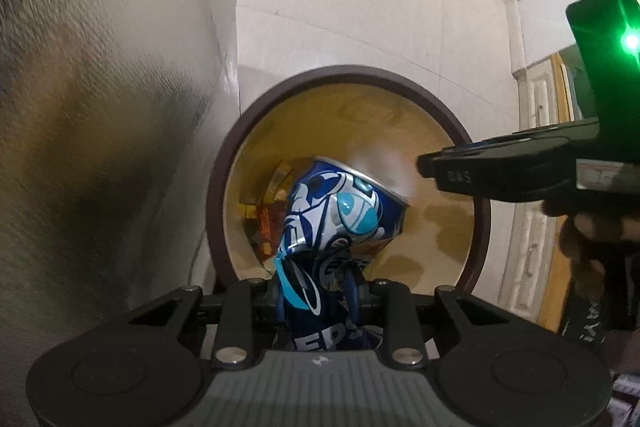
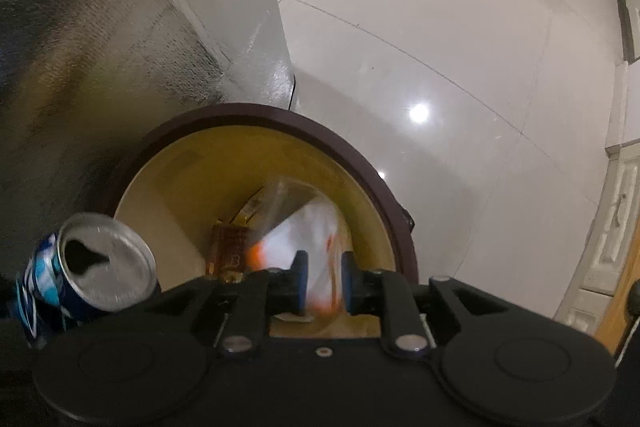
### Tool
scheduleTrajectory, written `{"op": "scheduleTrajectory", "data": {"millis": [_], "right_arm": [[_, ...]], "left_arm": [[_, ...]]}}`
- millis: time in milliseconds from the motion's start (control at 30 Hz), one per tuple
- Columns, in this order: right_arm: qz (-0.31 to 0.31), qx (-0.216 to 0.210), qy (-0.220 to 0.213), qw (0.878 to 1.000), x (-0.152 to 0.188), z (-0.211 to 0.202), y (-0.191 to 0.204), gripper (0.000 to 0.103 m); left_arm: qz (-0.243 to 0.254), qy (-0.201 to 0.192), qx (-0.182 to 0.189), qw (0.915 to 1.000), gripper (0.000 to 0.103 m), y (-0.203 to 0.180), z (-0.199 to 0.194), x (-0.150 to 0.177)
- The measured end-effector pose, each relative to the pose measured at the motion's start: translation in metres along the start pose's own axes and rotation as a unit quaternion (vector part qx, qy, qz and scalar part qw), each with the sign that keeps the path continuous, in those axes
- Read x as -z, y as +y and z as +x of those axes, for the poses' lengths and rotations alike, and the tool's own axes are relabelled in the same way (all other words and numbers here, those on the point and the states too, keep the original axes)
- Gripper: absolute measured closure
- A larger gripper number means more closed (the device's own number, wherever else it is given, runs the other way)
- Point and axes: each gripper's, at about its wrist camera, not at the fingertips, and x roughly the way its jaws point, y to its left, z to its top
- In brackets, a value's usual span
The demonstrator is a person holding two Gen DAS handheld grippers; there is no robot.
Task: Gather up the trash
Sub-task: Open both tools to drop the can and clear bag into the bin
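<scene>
— What have the fingers got?
— The left gripper (image 1: 320,291) pinches a crumpled blue can (image 1: 334,217) over the bin (image 1: 216,187). The right gripper (image 2: 324,285) has loosened around a blurred white-and-orange wrapper (image 2: 304,231).
— Any room?
— A silver wall (image 2: 100,47) crowds one side; bare floor (image 2: 440,67) beyond.
</scene>
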Motion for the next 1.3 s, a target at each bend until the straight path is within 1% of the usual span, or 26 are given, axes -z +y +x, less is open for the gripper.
{"op": "scheduleTrajectory", "data": {"millis": [67, 167, 233, 367, 533, 633, 700, 767, 833, 933, 1100, 1200, 1233, 1300], "right_arm": [[-0.001, -0.002, -0.002, 1.000, -0.002, 0.006, -0.002, 0.080], [0.024, 0.007, -0.024, 0.999, -0.001, 0.007, -0.008, 0.067], [0.052, -0.007, -0.039, 0.998, 0.005, 0.001, -0.015, 0.067], [0.089, -0.029, -0.042, 0.995, 0.019, -0.008, -0.029, 0.066], [0.141, -0.067, -0.045, 0.987, 0.042, -0.020, -0.042, 0.062], [0.177, -0.086, -0.051, 0.979, 0.056, -0.028, -0.049, 0.060], [0.194, -0.101, -0.055, 0.974, 0.065, -0.028, -0.051, 0.060], [0.202, -0.101, -0.055, 0.973, 0.074, -0.031, -0.050, 0.059], [0.214, -0.103, -0.054, 0.970, 0.083, -0.031, -0.051, 0.059], [0.231, -0.107, -0.046, 0.966, 0.094, -0.031, -0.054, 0.059], [0.243, -0.110, -0.034, 0.963, 0.106, -0.033, -0.056, 0.057], [0.247, -0.108, -0.035, 0.962, 0.111, -0.033, -0.056, 0.057], [0.248, -0.108, -0.039, 0.962, 0.113, -0.033, -0.055, 0.056], [0.250, -0.111, -0.048, 0.961, 0.115, -0.037, -0.054, 0.046]], "left_arm": [[-0.010, 0.008, 0.005, 0.9999, 0.075, 0.002, 0.006, 0.002], [-0.018, 0.021, 0.009, 0.9996, 0.075, 0.006, 0.014, 0.004], [-0.027, 0.027, 0.010, 0.9992, 0.075, 0.008, 0.020, 0.005], [-0.037, 0.037, 0.014, 0.9986, 0.075, 0.008, 0.030, 0.005], [-0.023, 0.039, 0.004, 0.9990, 0.075, 0.001, 0.042, -0.002], [-0.014, 0.038, 0.001, 0.9992, 0.075, -0.002, 0.053, -0.003], [-0.002, 0.044, -0.001, 0.9990, 0.071, -0.004, 0.059, -0.003], [0.009, 0.048, -0.010, 0.9987, 0.056, -0.008, 0.063, -0.004], [0.028, 0.050, -0.018, 0.9982, 0.054, -0.012, 0.065, -0.002], [0.056, 0.057, -0.029, 0.9964, 0.054, -0.018, 0.066, 0.001], [0.080, 0.056, -0.037, 0.9946, 0.051, -0.020, 0.061, 0.004], [0.092, 0.052, -0.043, 0.9935, 0.048, -0.021, 0.054, 0.004], [0.094, 0.051, -0.044, 0.9932, 0.046, -0.022, 0.052, 0.003], [0.098, 0.046, -0.046, 0.9930, 0.043, -0.022, 0.045, 0.000]]}}
